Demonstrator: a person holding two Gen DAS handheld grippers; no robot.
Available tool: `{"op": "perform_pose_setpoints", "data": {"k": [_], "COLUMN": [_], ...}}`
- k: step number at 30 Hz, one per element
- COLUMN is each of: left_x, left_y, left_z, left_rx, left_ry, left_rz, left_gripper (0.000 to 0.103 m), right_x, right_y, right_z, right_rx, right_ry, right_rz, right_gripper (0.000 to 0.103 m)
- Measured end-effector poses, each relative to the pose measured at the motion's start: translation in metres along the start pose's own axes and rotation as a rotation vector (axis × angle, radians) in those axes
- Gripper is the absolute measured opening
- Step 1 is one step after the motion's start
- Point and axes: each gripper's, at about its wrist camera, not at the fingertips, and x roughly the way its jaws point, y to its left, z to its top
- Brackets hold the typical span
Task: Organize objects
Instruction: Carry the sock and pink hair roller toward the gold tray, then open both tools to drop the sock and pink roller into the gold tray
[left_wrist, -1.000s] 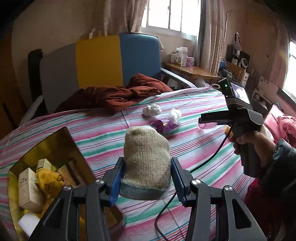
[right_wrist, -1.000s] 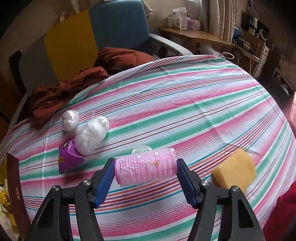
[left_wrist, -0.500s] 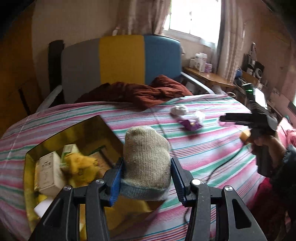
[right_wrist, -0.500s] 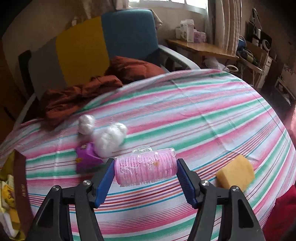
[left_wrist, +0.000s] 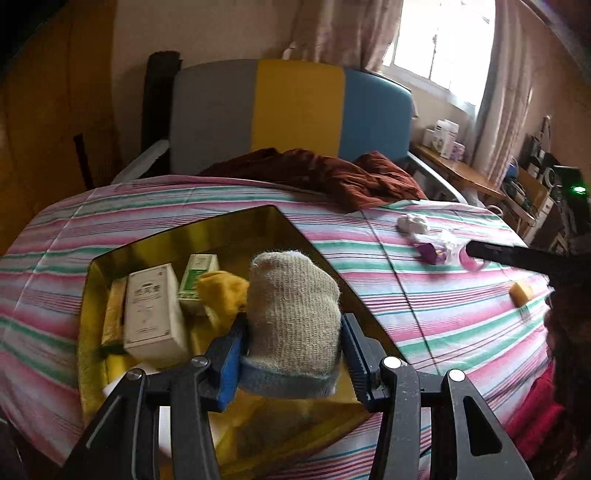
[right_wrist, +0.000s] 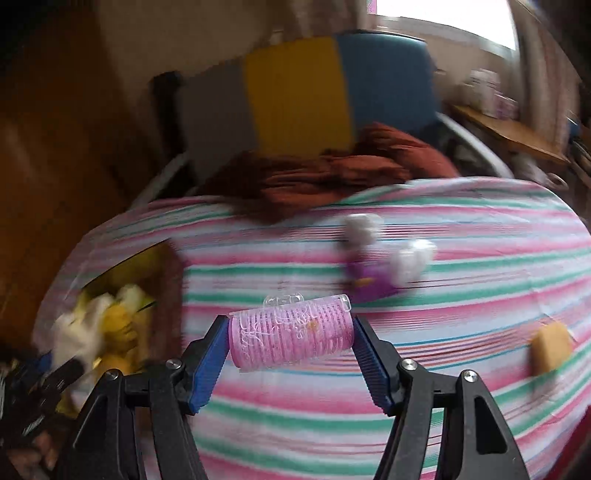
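Already the left gripper (left_wrist: 293, 349) clenches a knitted sock (left_wrist: 293, 317) right over the gold box (left_wrist: 177, 236), seemingly to drop it in; the right gripper (right_wrist: 290, 349) grips a pink hair roller (right_wrist: 291, 334) above the striped cloth (right_wrist: 461, 295), likely box-bound

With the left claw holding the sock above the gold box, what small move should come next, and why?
Probably lower the left claw slightly and open it. The sock, clamped between its pads, already hangs over the gold box that holds cartons and a yellow cloth, so releasing there should drop it in.
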Motion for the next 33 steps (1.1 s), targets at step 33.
{"op": "perform_pose_setpoints", "data": {"k": [33], "left_x": [-0.022], "left_y": [0.078], "left_z": [-0.005], "left_rx": [-0.172], "left_ry": [-0.033], "left_rz": [0.081], "left_gripper": [0.06], "right_x": [0.041], "right_y": [0.154], "right_z": [-0.067], "right_rx": [-0.26], "right_ry": [0.216], "right_rz": [0.258], "right_gripper": [0.068]}}
